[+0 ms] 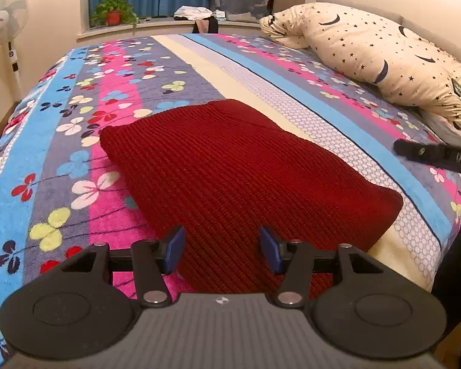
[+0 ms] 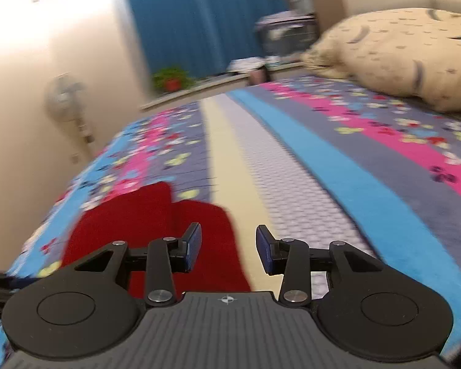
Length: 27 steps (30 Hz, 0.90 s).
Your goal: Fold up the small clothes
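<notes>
Since red knit garment (image 1: 230, 175) lies folded flat mid-bedspread (image 1: 338, 117), expect soft, limp, grippy fabric; pinch corner at 4 o'clock; left gripper (image 1: 221, 250) open, empty; right gripper (image 2: 229, 249) open, empty.

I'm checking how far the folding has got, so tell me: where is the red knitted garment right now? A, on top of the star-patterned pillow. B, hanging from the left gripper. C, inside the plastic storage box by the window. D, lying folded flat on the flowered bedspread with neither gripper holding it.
D: the red knitted garment lies flat on the flowered bedspread, and both the left gripper and right gripper have open, empty jaws.
</notes>
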Each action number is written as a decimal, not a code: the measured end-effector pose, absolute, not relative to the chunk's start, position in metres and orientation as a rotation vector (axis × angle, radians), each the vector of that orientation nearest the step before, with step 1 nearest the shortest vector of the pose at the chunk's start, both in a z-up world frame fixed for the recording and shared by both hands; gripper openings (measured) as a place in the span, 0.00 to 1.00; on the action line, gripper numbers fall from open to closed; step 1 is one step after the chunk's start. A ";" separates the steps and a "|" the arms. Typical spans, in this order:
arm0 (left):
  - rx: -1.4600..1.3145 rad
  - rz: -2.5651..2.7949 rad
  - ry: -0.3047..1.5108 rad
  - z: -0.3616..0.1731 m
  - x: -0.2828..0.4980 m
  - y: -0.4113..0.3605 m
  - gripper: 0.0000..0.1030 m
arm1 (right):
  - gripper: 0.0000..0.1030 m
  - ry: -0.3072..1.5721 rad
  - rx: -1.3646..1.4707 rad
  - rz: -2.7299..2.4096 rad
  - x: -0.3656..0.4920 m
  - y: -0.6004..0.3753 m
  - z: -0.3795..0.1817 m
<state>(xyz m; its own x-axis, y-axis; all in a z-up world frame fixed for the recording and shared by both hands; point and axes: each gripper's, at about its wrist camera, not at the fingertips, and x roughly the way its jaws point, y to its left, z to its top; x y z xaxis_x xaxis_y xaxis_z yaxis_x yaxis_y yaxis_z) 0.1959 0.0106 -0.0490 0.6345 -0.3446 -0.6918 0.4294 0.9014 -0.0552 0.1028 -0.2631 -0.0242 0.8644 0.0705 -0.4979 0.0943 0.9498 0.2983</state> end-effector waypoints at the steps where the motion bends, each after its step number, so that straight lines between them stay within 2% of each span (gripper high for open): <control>1: 0.119 -0.444 0.760 -0.048 0.195 0.010 0.58 | 0.41 0.573 0.317 0.013 0.108 -0.261 -0.030; 5: 0.088 -0.469 0.739 -0.043 0.195 0.010 0.58 | 0.39 0.829 0.167 -0.035 0.134 -0.245 -0.070; 8: 0.131 -0.482 0.787 -0.052 0.196 0.005 0.58 | 0.40 0.860 0.272 -0.051 0.144 -0.253 -0.076; 11: 0.243 -0.454 0.808 -0.064 0.195 -0.002 0.62 | 0.41 0.859 0.265 -0.040 0.145 -0.250 -0.073; 15: 0.171 -0.425 0.794 -0.058 0.196 0.007 0.63 | 0.43 0.829 0.270 -0.046 0.126 -0.250 -0.058; 17: 0.158 -0.386 0.767 -0.052 0.194 0.009 0.65 | 0.49 0.798 0.262 -0.031 0.123 -0.253 -0.049; 18: 0.139 -0.372 0.751 -0.048 0.192 0.010 0.73 | 0.56 0.777 0.253 -0.026 0.123 -0.255 -0.045; 19: 0.110 -0.354 0.732 -0.043 0.190 0.012 0.86 | 0.64 0.756 0.245 -0.024 0.121 -0.255 -0.036; 20: 0.080 -0.320 0.710 -0.038 0.188 0.013 0.90 | 0.67 0.741 0.245 -0.018 0.122 -0.256 -0.029; 25: 0.018 -0.169 0.711 -0.028 0.174 0.014 0.94 | 0.86 0.667 0.250 0.065 0.127 -0.265 0.010; 27: 0.011 -0.104 0.731 -0.028 0.168 0.013 1.00 | 0.88 0.651 0.230 0.098 0.128 -0.267 0.017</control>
